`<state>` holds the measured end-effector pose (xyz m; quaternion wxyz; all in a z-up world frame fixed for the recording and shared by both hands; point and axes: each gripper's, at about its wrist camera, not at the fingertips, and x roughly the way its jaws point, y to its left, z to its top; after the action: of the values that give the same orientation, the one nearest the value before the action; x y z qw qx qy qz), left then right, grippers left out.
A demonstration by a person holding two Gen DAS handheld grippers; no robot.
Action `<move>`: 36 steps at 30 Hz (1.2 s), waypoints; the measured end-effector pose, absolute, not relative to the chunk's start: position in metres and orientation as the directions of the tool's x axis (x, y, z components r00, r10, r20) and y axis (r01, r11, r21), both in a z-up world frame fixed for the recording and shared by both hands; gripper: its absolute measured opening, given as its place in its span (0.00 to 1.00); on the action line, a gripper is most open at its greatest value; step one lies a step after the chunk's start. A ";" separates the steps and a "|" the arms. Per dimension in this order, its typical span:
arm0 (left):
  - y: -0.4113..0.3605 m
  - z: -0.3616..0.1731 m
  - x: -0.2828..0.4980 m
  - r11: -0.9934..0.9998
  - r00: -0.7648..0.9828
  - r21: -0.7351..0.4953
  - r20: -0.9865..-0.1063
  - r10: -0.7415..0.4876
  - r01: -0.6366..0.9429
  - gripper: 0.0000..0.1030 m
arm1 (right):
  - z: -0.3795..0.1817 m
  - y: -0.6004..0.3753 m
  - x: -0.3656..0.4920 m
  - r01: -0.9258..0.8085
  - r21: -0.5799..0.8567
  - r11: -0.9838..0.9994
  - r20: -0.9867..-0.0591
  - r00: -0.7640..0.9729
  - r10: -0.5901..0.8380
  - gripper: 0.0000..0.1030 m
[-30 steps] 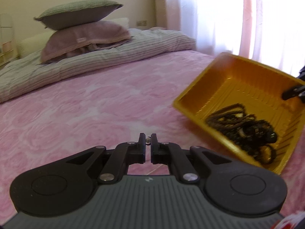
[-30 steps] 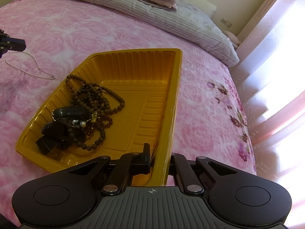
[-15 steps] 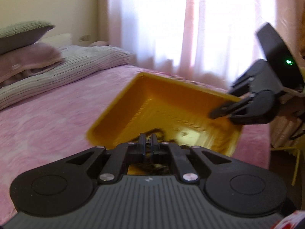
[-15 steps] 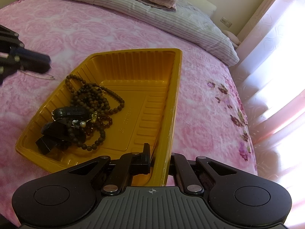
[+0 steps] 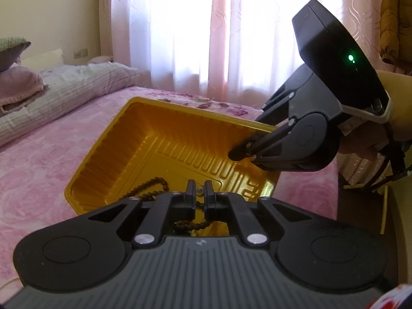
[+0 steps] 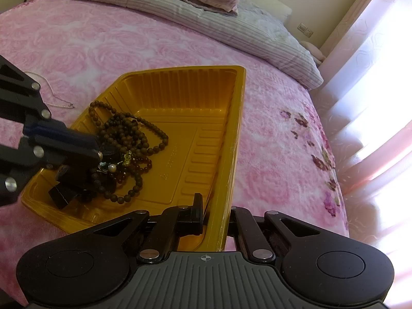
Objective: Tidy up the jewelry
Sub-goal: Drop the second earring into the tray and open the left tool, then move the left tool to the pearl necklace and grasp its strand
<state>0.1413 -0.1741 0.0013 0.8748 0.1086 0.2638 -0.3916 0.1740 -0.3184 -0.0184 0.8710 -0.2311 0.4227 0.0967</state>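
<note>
Jaws pinch bead (image 5: 198,190) over tray (image 5: 144,139)

Left gripper (image 5: 200,191) low in frame, jaws nearly closed on a small pale bead-like piece (image 5: 198,190), exact item unclear. Tips sit over the near edge of a yellow plastic tray (image 5: 144,139) on a pink floral bed (image 5: 49,159). Dark brown bead strand (image 5: 149,186) lies in tray, partly hidden behind the fingers. Right gripper (image 5: 238,153) enters from right, jaws pinching the tray's right rim. Striped grey blanket (image 5: 64,90), pillows (image 5: 15,82) at left, bright curtains (image 5: 206,31) behind.
</note>
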 end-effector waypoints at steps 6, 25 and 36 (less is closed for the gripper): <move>-0.153 0.003 0.143 0.702 0.584 -0.027 -0.533 -0.612 0.711 0.20 | -0.018 -0.318 0.174 -0.363 -0.321 0.875 -0.781 0.624 -0.027 0.05; 0.041 -0.017 0.166 0.934 0.770 0.102 -0.600 -0.217 0.343 0.20 | -0.016 -0.318 0.175 -0.363 -0.323 0.874 -0.781 0.623 -0.030 0.05; 0.020 -0.060 0.165 0.828 0.684 0.200 -0.678 -0.268 0.523 0.20 | -0.017 -0.319 0.176 -0.361 -0.324 0.874 -0.784 0.620 -0.035 0.05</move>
<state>0.1653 0.0202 -0.0596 0.8972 0.1927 0.3306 -0.2206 0.1763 -0.3187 -0.0172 0.8695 -0.2325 0.4255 0.0939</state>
